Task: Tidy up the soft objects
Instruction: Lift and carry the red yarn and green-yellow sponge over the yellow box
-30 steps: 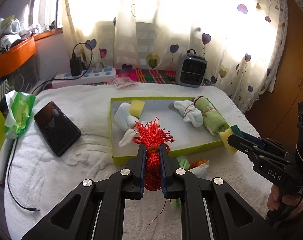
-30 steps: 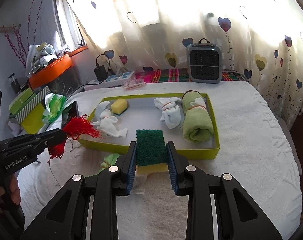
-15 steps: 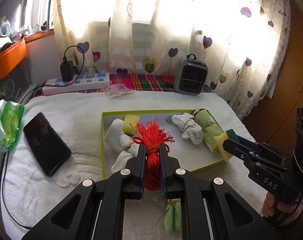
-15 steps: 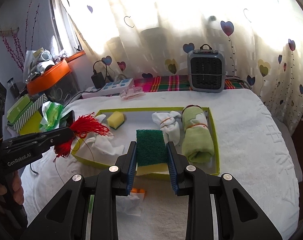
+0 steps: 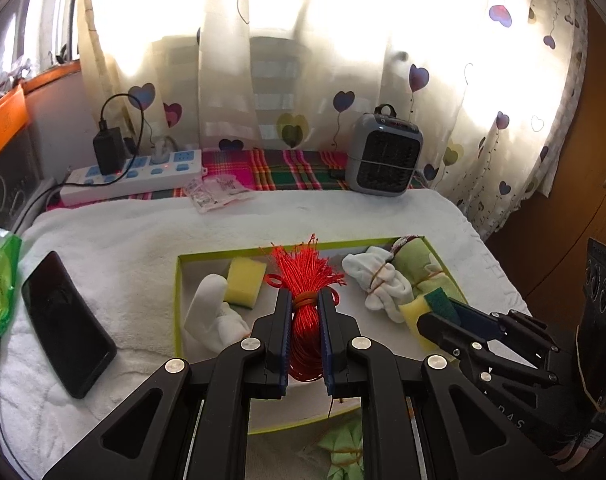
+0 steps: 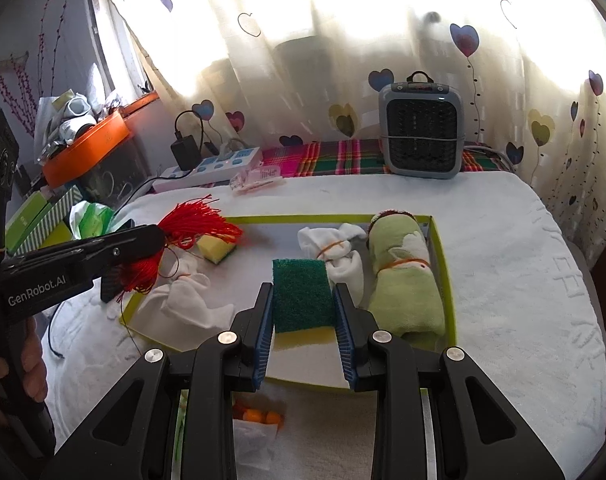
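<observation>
Both grippers now over shallow green-rimmed tray [image 6: 443,248]. Left gripper [image 5: 305,316] jaws squeeze red string tassel [image 5: 303,280]; right gripper [image 6: 305,300] jaws squeeze green-topped yellow sponge [image 6: 301,294]. Drop next, likely.

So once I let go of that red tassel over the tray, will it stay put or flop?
The red tassel, pinched in the left gripper, is loose bundled thread, so it will probably flop and splay. It looks light and unlikely to roll. A stray strand dangles near the tray rim and may snag on release.
</observation>
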Demonstrator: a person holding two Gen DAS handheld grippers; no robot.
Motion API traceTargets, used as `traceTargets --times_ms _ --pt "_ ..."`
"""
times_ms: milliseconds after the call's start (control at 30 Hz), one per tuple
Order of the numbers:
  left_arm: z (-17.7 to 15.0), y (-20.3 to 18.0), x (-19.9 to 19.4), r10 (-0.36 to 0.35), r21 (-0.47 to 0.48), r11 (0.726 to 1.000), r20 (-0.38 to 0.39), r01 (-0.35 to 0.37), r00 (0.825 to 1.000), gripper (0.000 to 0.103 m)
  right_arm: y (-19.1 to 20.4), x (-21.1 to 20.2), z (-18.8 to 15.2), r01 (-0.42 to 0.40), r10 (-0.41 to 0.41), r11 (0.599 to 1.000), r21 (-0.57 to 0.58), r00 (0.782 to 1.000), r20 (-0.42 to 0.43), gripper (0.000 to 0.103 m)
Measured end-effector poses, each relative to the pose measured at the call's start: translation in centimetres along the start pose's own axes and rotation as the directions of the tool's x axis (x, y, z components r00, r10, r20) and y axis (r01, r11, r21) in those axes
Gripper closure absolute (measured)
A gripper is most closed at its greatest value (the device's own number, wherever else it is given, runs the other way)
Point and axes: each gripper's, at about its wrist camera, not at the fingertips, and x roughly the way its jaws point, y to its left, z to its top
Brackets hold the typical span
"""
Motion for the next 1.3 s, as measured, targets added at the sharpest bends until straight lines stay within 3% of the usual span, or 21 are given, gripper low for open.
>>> traceTargets --times_ms 633,867,1300 --pt "-0.5 -0.3 6.4 0.008 -0.005 1.000 -0.097 -0.009 0.995 0.091 -0.6 3.7 -1.0 0.021 -0.023 0.999 -0.032 0.997 -0.076 0.073" --pt "-0.8 -0.1 7.5 0.044 0.008 0.999 -0.111 -0.043 0.993 0.091 -0.6 4.1 -1.1 0.050 -0.054 0.997 -0.056 0.996 -0.074 0.073" --pt "-1.2 0.0 8.2 0.048 0.009 0.999 -0.125 -0.047 0.991 0.091 -0.5 4.3 -1.4 0.075 -0.080 0.994 -0.081 0.994 -0.069 0.073"
